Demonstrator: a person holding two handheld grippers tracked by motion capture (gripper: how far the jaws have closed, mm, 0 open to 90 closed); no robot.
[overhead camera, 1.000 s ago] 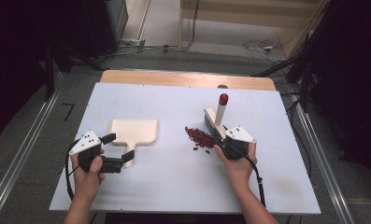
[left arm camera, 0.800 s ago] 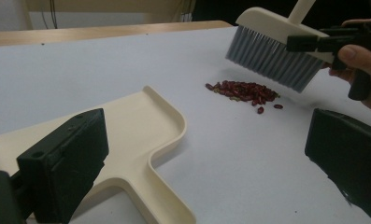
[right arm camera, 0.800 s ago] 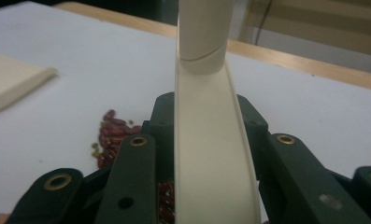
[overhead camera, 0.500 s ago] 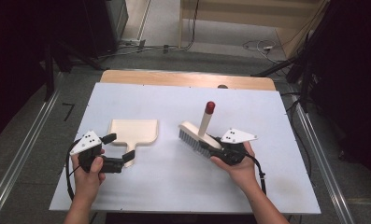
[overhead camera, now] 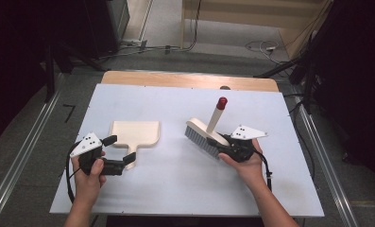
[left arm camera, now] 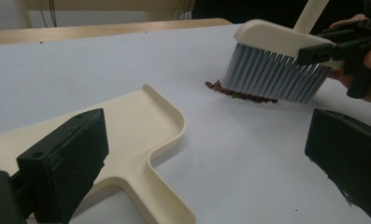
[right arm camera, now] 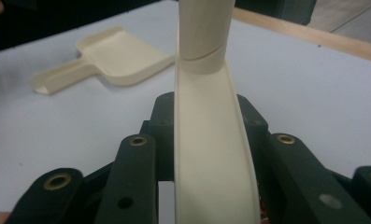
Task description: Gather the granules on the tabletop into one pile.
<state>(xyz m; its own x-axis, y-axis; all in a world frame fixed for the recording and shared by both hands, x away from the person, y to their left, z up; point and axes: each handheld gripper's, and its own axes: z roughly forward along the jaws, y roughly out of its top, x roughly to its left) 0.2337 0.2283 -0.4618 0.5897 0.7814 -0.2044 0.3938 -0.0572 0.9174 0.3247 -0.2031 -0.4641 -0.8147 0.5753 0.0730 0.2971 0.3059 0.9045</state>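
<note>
A cream dustpan (overhead camera: 134,134) lies flat on the white table, its handle (left arm camera: 167,205) pointing toward the person. My left gripper (overhead camera: 120,149) is open at that handle, which lies between the wide-apart jaws nearer the left one, with no pad pressing on it. My right gripper (overhead camera: 226,144) is shut on the cream back of a hand brush (overhead camera: 203,134) with grey bristles (left arm camera: 272,74) and a red-tipped handle (overhead camera: 221,102). The bristles rest on a small line of dark red crumbs (left arm camera: 241,95), right of the dustpan's mouth. From the right gripper view the brush back (right arm camera: 211,154) runs up between both jaws.
The white tabletop (overhead camera: 175,189) has a wooden strip (overhead camera: 190,79) along its far edge. Metal rails run down both sides of the table. Cables lie on the floor beyond it. About a hand's width of bare table separates brush and dustpan.
The right gripper has swung the brush down and left onto the red crumbs, which the brush head now covers from above. The left gripper and dustpan have stayed put.
</note>
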